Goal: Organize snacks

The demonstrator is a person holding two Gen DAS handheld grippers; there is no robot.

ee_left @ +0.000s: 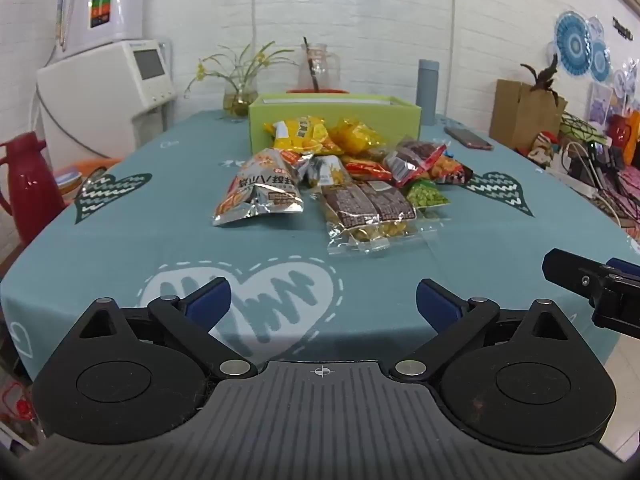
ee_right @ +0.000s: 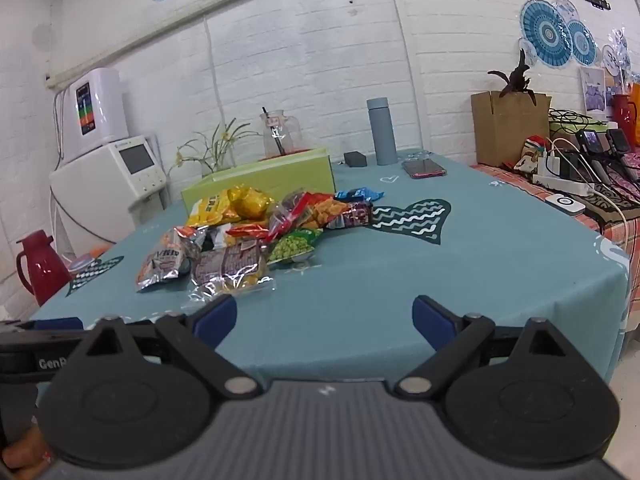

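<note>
A heap of snack packets (ee_left: 340, 168) lies on the teal tablecloth (ee_left: 160, 236), in front of an open green box (ee_left: 334, 118). Nearest me are a silver packet (ee_left: 260, 192) and a clear bag with a brown label (ee_left: 366, 208); a green pea packet (ee_left: 426, 194) lies to their right. My left gripper (ee_left: 323, 304) hovers open near the table's front edge, well short of the heap, nothing between its blue pads. The right wrist view shows the same heap (ee_right: 256, 232) and green box (ee_right: 260, 184). My right gripper (ee_right: 324, 320) is open too, empty, right of the left one.
Behind the box stand a glass jug (ee_left: 318, 66), a flower vase (ee_left: 238, 100) and a grey bottle (ee_right: 382, 132). A phone (ee_right: 423, 169) and a small black box (ee_right: 355, 159) lie at the far right. A red flask (ee_left: 26, 188) and a cluttered side table (ee_right: 568, 176) flank the table.
</note>
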